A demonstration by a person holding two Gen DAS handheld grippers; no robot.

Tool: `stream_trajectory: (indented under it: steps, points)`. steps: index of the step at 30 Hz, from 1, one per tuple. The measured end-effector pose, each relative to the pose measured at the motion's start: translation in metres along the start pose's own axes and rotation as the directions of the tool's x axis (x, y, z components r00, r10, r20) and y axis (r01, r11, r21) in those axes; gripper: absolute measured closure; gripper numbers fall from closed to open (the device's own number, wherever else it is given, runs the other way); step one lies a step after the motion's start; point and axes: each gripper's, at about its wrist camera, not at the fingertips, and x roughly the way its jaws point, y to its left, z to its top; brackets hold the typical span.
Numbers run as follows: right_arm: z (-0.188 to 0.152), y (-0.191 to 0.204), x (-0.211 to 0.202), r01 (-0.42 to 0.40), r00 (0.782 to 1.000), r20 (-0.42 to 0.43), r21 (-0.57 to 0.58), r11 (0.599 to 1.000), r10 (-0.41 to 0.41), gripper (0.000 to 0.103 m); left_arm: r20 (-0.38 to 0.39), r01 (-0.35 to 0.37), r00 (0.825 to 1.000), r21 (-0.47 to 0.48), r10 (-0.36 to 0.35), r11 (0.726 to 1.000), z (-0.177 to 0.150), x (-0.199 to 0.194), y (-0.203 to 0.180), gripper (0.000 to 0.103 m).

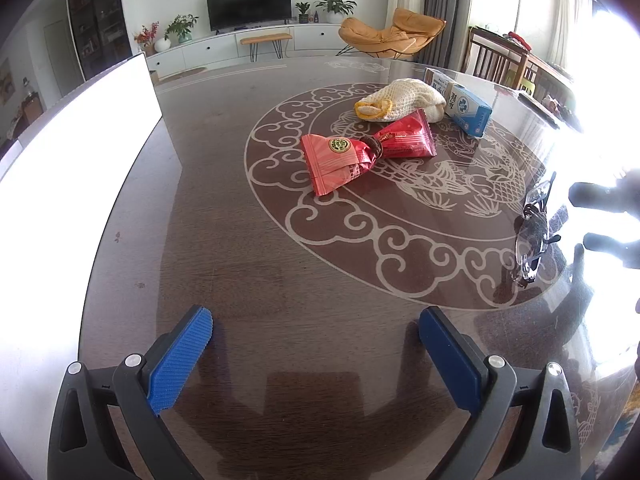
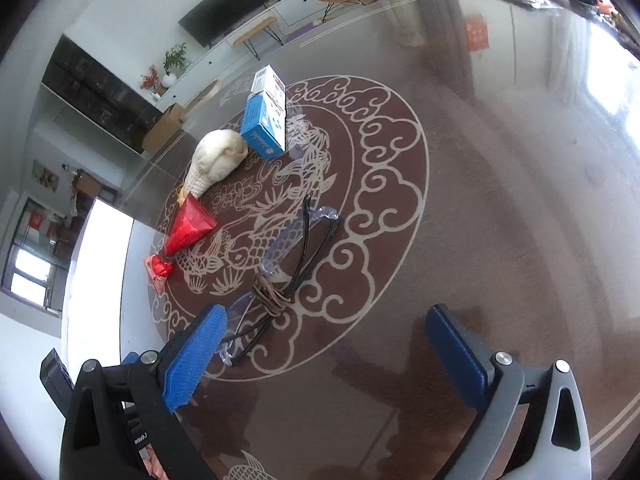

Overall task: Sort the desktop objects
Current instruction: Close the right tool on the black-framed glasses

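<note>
Two red snack packets (image 1: 362,152) lie touching near the middle of the dark patterned table (image 1: 280,260). Behind them lie a cream knitted pouch (image 1: 404,100) and blue and white boxes (image 1: 468,108). Clear glasses with a brown cord (image 1: 534,236) lie at the right. My left gripper (image 1: 316,336) is open and empty, well short of the packets. In the right wrist view my right gripper (image 2: 324,336) is open and empty, with the glasses (image 2: 280,264) just beyond its left finger. The packets (image 2: 184,232), pouch (image 2: 216,160) and boxes (image 2: 266,120) lie farther away.
A bright white panel (image 1: 76,140) stands along the table's left edge. Beyond the table are a TV (image 1: 248,4), a bench and an orange chair (image 1: 392,34). Wooden chairs (image 1: 508,60) stand at the far right.
</note>
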Motion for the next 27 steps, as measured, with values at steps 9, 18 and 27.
stream_trajectory:
  steps: [9, 18, 27]
  points:
    - [0.002, 0.058, 0.040, 0.113, 0.992, 0.064, -0.151, 0.982, -0.104, 0.000, 0.000, 0.000, 1.000, 0.000, 0.000, 1.000, 0.000, 0.000, 0.000, 0.000]
    - [-0.024, 0.081, 0.056, 0.255, 0.967, 0.131, -0.458, 0.852, -0.219, 0.000, 0.000, -0.001, 1.000, -0.001, 0.001, 1.000, 0.001, 0.001, -0.001, 0.000]
    - [-0.026, 0.073, 0.055, 0.246, 0.969, 0.150, -0.476, 0.844, -0.198, 0.000, 0.000, -0.001, 1.000, -0.001, 0.001, 1.000, 0.001, 0.001, -0.001, 0.000]
